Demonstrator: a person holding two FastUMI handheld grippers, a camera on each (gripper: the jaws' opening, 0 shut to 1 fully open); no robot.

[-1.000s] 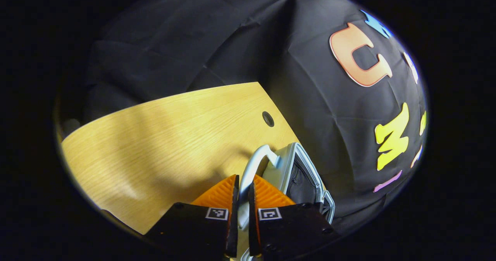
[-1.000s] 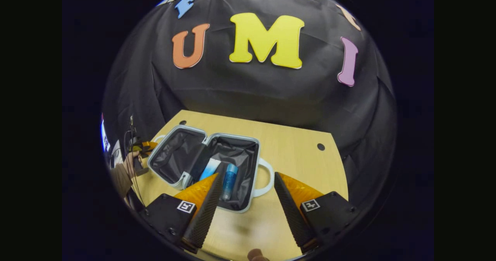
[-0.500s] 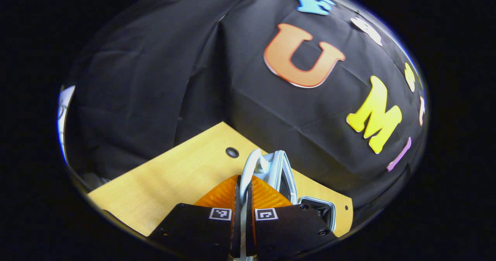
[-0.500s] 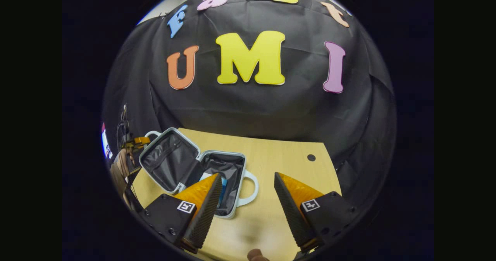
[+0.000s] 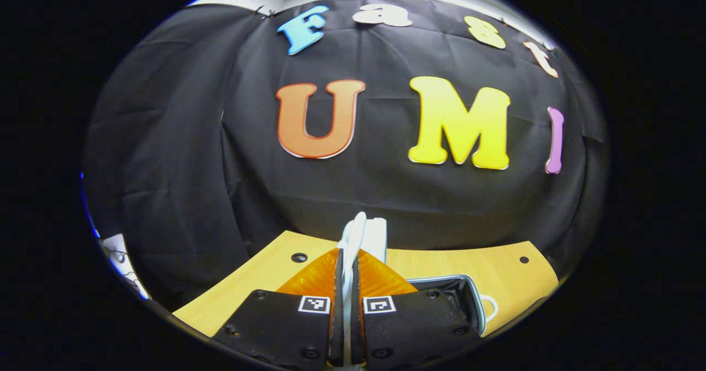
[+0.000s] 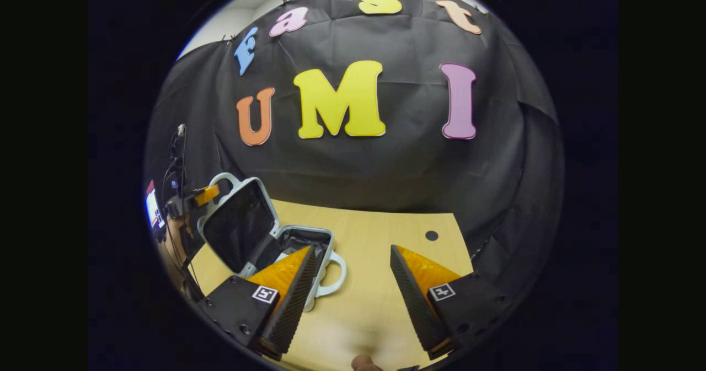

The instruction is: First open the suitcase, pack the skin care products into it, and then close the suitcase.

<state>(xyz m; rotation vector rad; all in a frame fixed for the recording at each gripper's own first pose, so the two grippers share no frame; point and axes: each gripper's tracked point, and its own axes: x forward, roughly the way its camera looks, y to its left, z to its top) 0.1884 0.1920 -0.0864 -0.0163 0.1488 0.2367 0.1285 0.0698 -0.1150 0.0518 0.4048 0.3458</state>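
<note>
Suitcase [image 6: 276,238]: pale blue-grey, on wooden table [image 6: 375,283], lid [image 6: 237,225] raised about upright, black lining inside. Lid handle [image 5: 353,238] clamped between orange fingers of left gripper [image 5: 346,272]. Right gripper [image 6: 353,283] with fingers wide apart, nothing between them, over bare tabletop just right of the base handle [image 6: 333,277].
</note>
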